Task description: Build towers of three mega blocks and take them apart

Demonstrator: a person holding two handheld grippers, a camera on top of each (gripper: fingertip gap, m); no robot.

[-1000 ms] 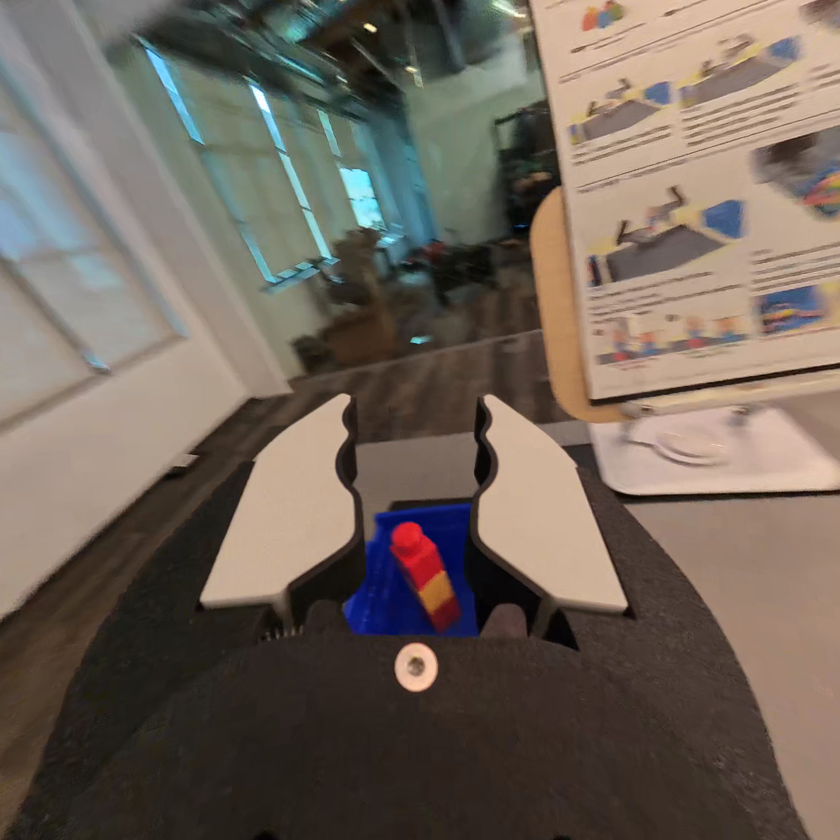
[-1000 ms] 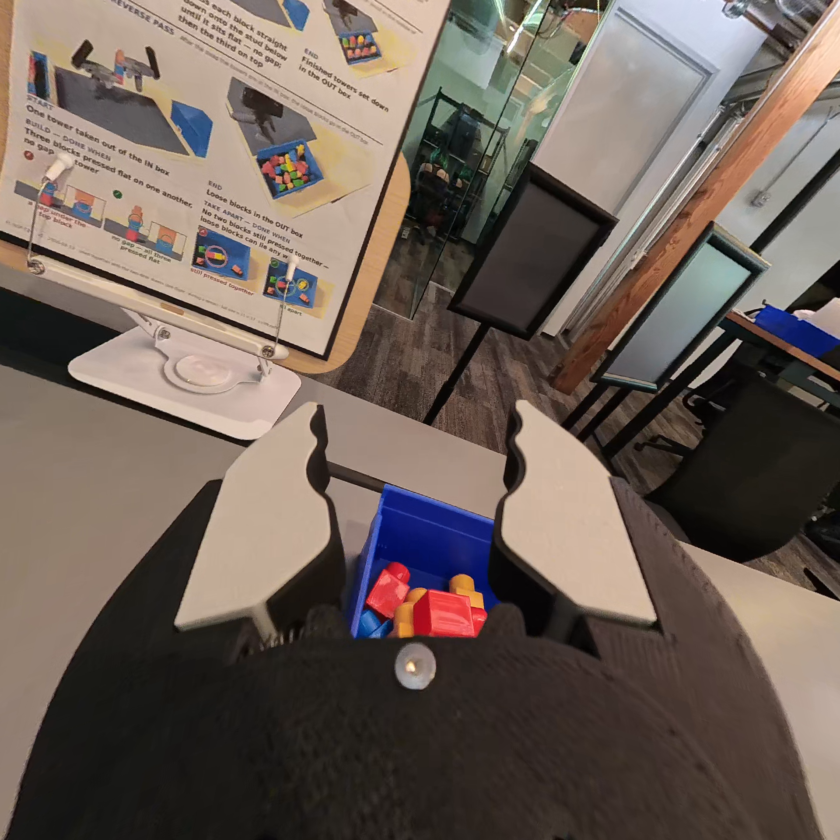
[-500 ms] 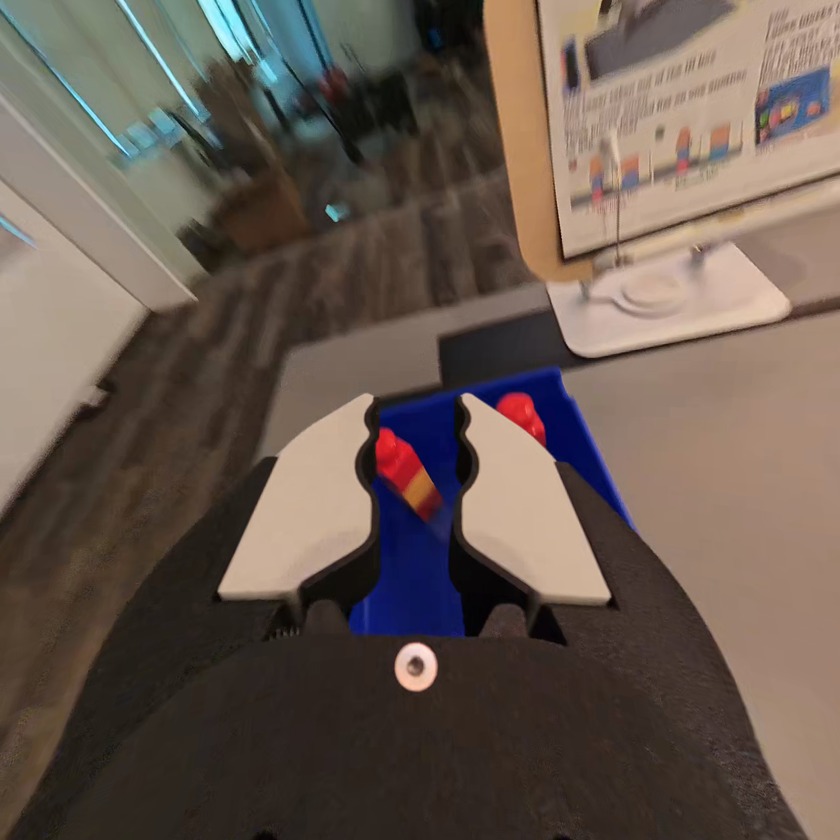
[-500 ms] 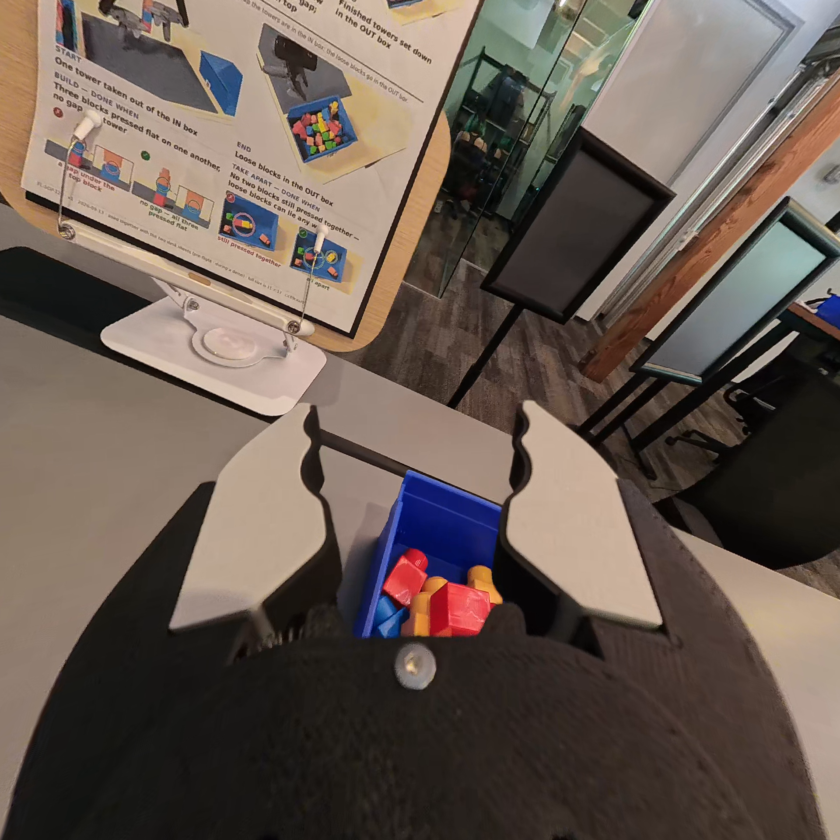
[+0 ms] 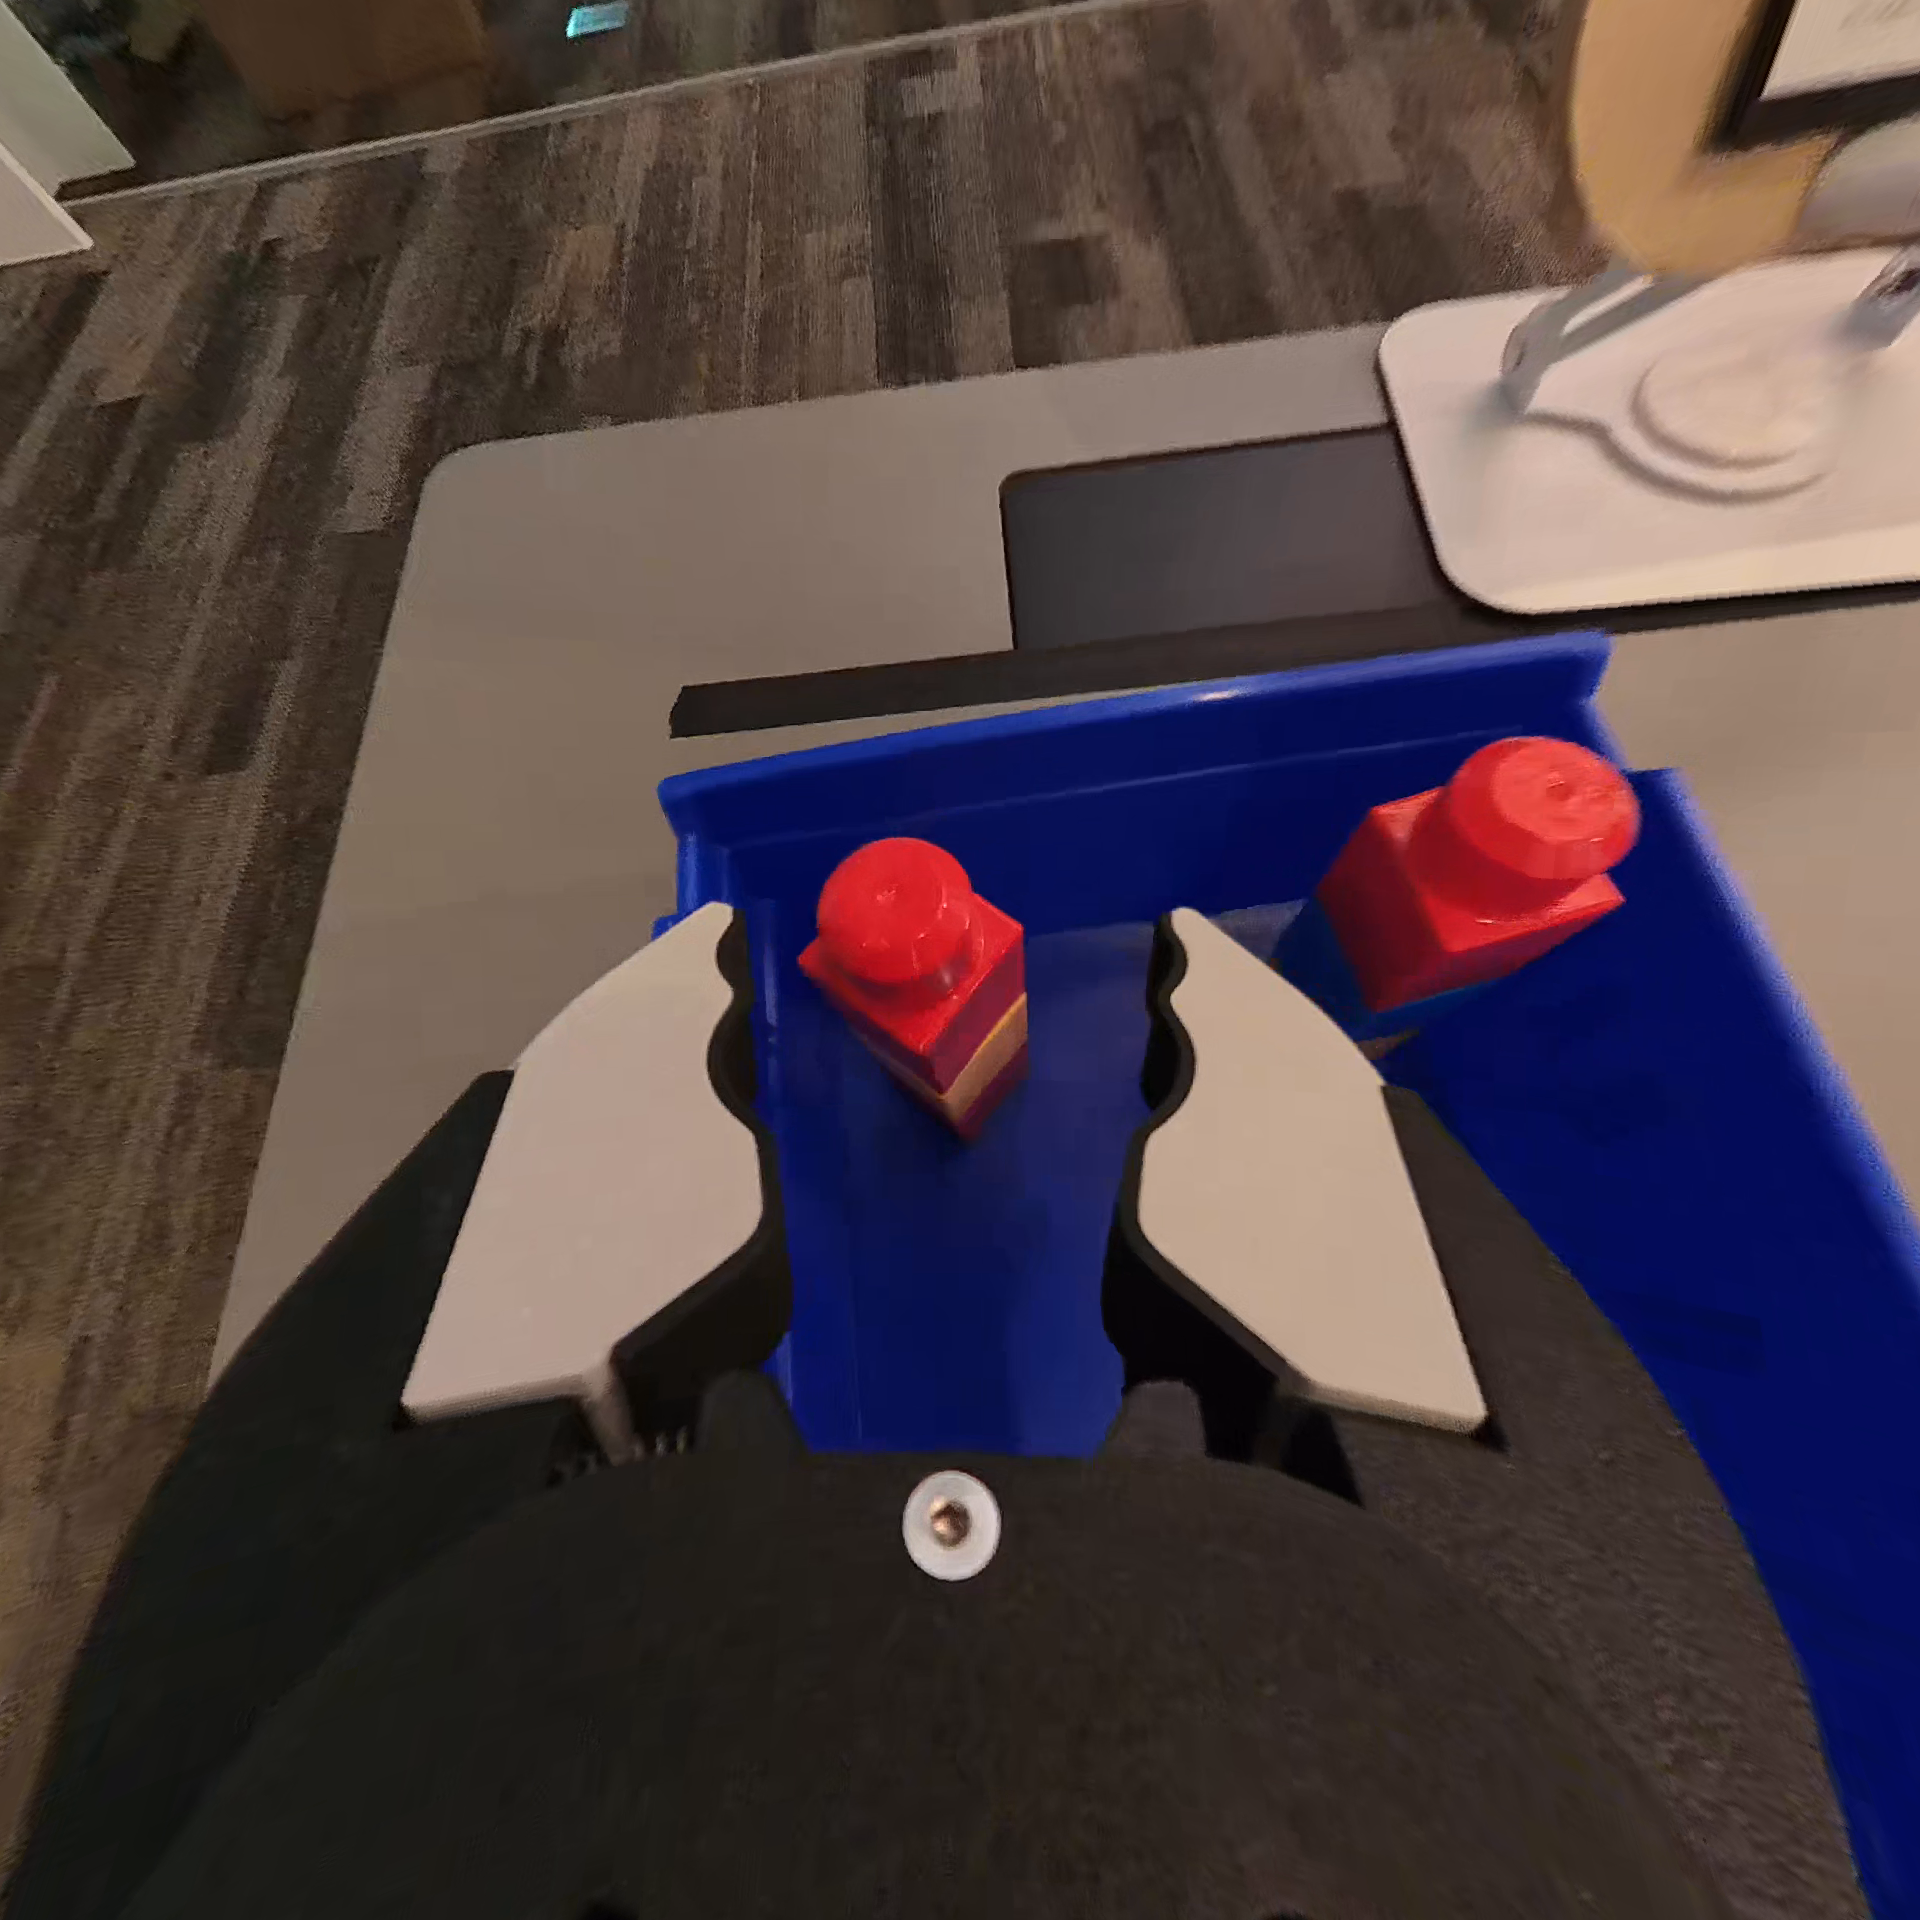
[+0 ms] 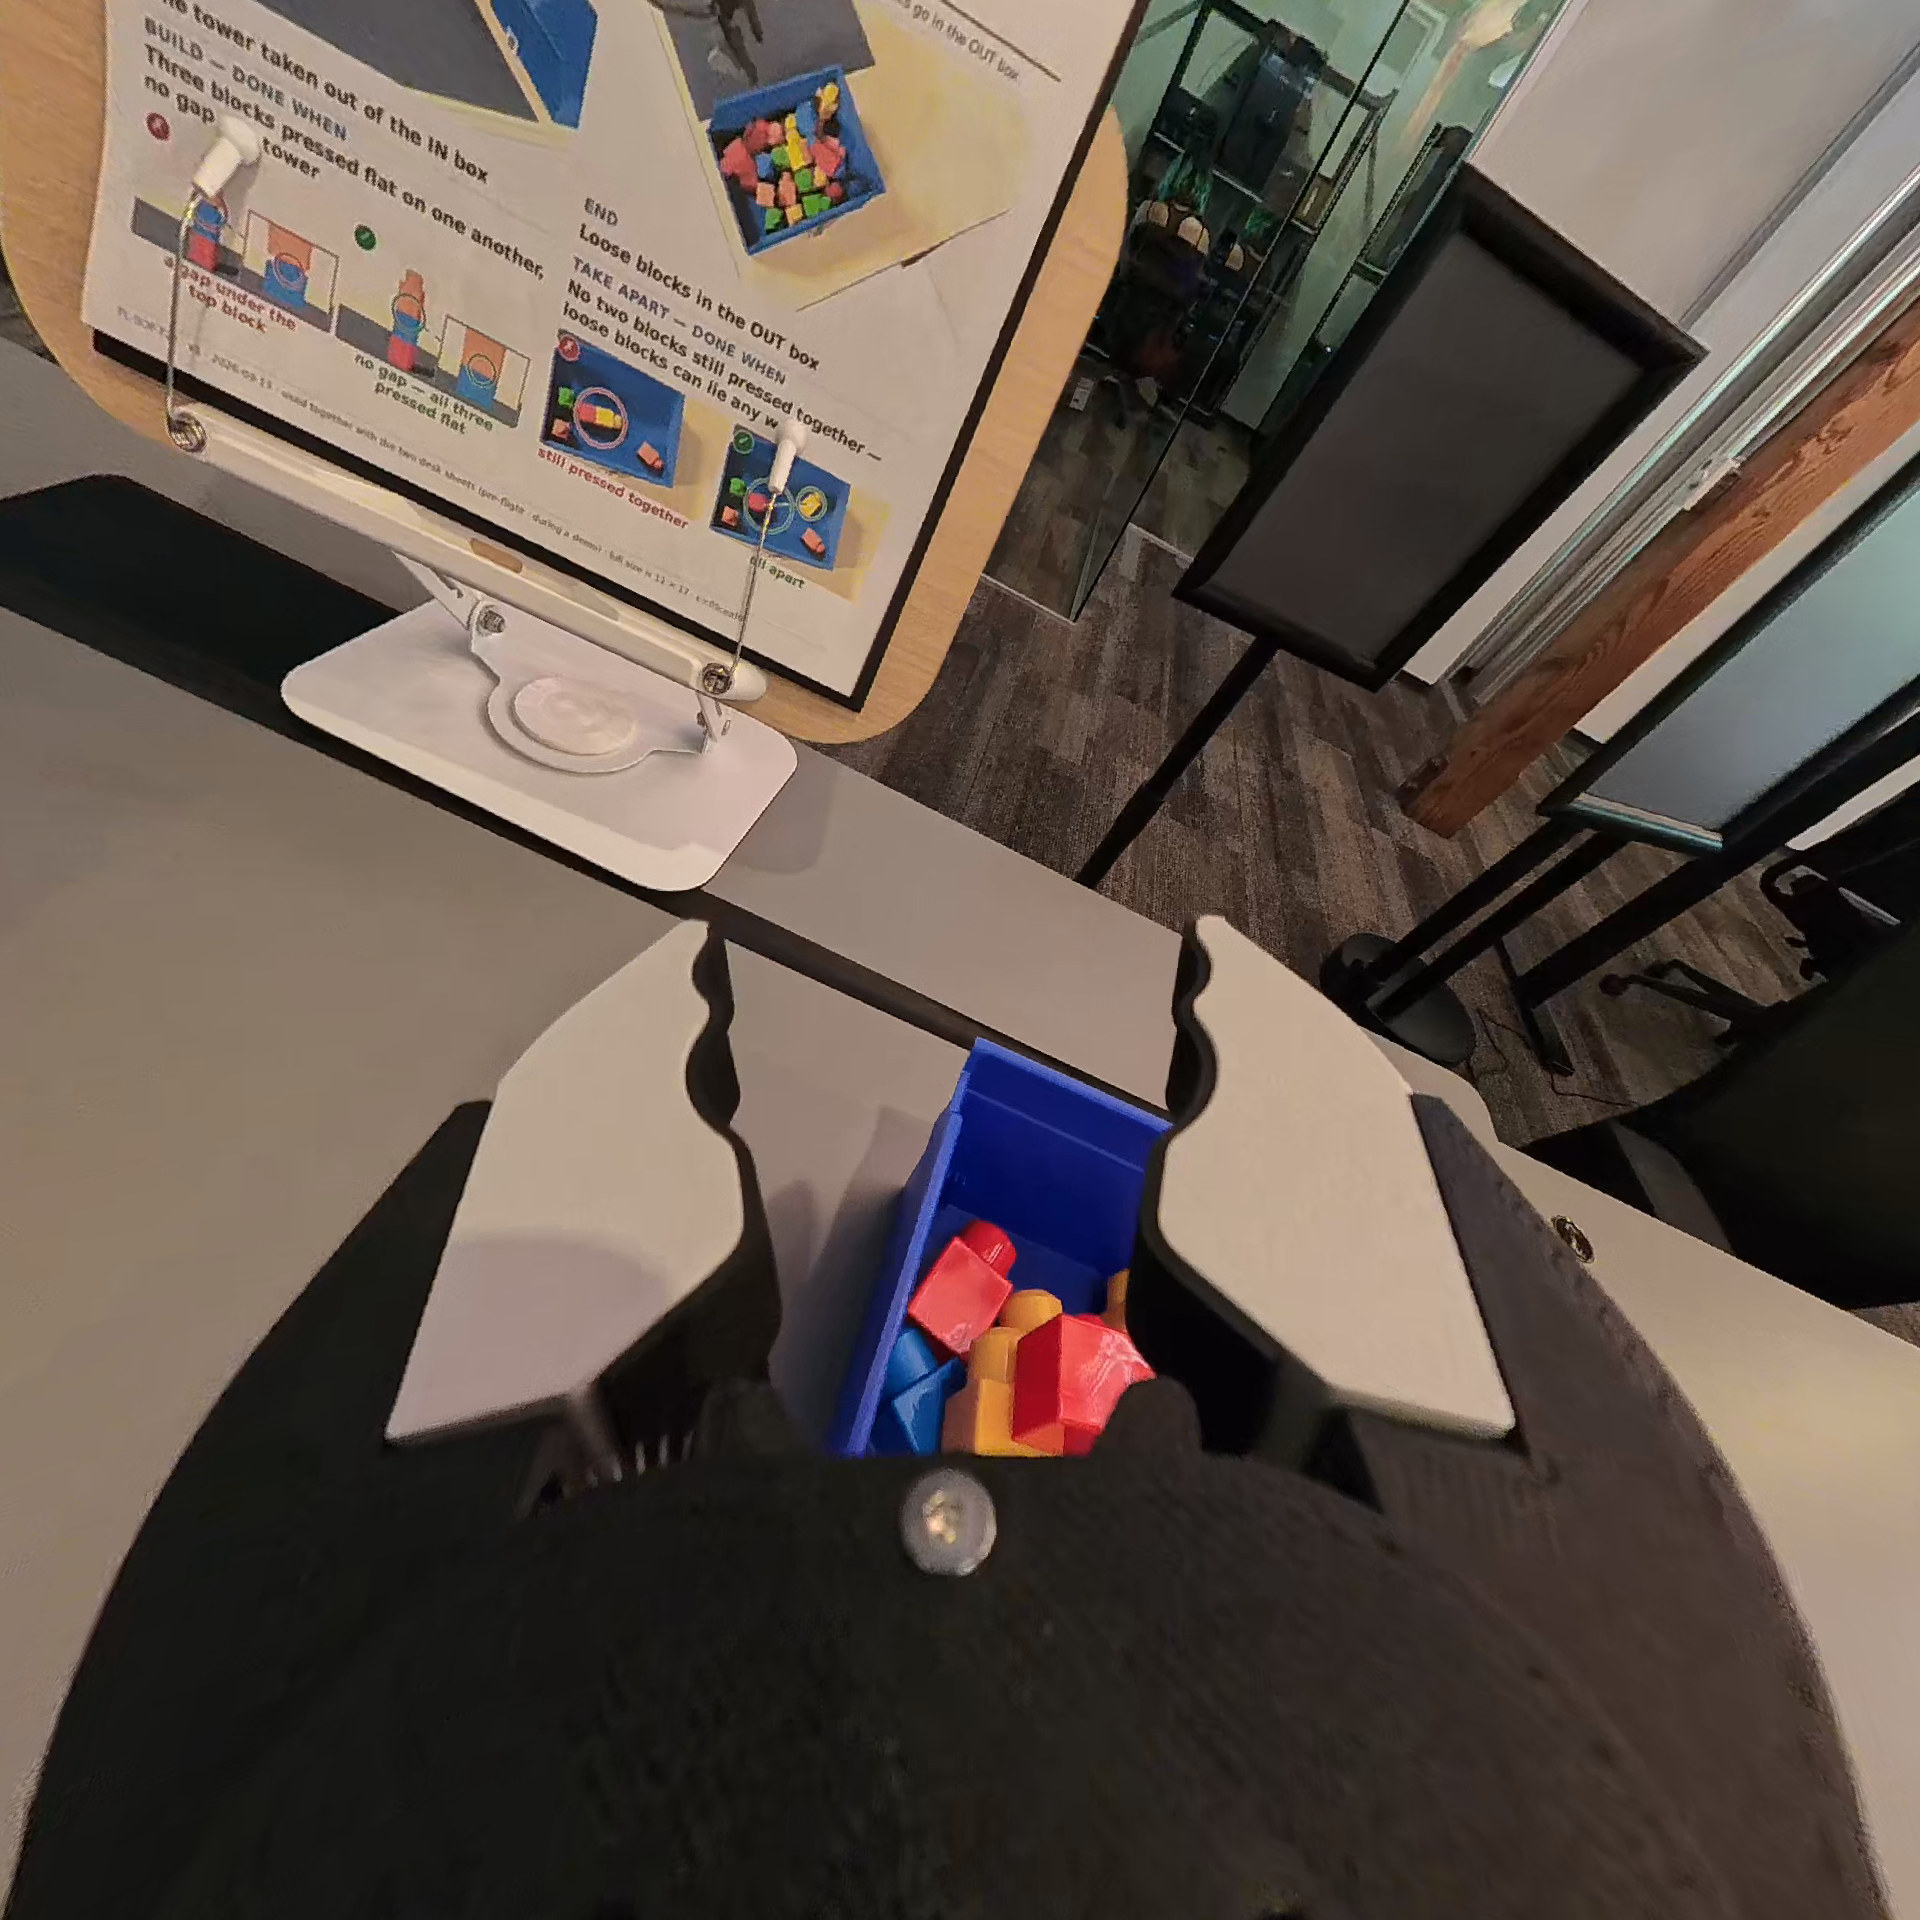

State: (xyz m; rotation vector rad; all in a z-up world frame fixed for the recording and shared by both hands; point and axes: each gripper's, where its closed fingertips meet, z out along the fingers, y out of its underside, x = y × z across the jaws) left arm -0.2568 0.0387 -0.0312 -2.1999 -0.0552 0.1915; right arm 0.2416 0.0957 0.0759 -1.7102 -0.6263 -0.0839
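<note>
Inside a blue bin [image 5: 1195, 727], a red-yellow-red tower [image 5: 930, 987] stood between the spread, untouching fingers of the left gripper [image 5: 940, 971], 1 red-topped tower [image 5: 1475, 883] leaned alongside, right gripper [image 6: 951, 997] held open over loose blocks [image 6: 1023, 1351] in another blue bin [image 6: 1039, 1143], white stand [image 6: 540, 748] on grey table [image 6: 260, 987] behind.

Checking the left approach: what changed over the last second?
Left gripper tipped down over the blue bin, its fingers narrowing, then spreading wide around the red-topped tower, not touching. A second tower came into view. Right gripper stayed open above the loose blocks.
</note>
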